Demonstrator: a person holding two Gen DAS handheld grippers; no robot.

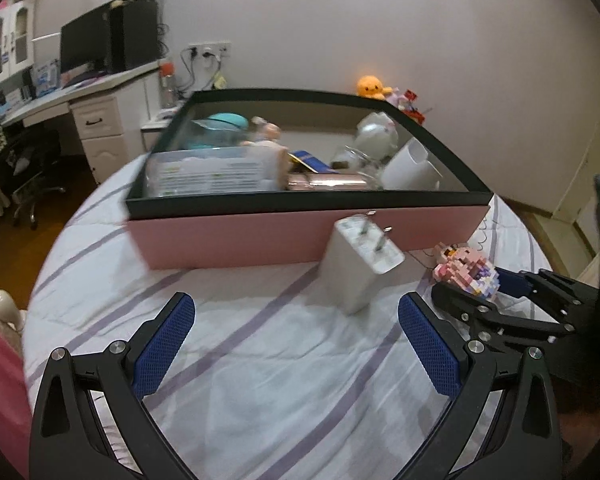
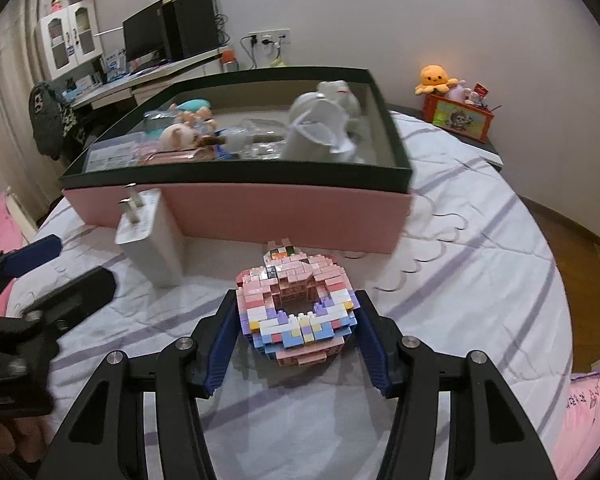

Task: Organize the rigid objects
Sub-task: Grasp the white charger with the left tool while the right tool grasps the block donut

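Observation:
A pink box with a dark rim (image 1: 236, 236) sits on the striped bed and holds several items, among them a white cup (image 1: 410, 168) and plush toys. A white charger plug (image 1: 358, 264) leans against the box front, just ahead of my open, empty left gripper (image 1: 296, 312). In the right wrist view, my right gripper (image 2: 296, 308) is shut on a pink brick-built figure (image 2: 296, 312), held at its sides, in front of the box (image 2: 284, 216). The charger (image 2: 152, 236) stands to the left there. The right gripper also shows in the left wrist view (image 1: 488, 292).
The bedsheet (image 1: 280, 360) is white with purple stripes. A desk with a monitor (image 1: 88, 44) stands at the back left. An orange plush octopus (image 2: 436, 78) sits on a red box (image 2: 460, 116) on a side table at the back right.

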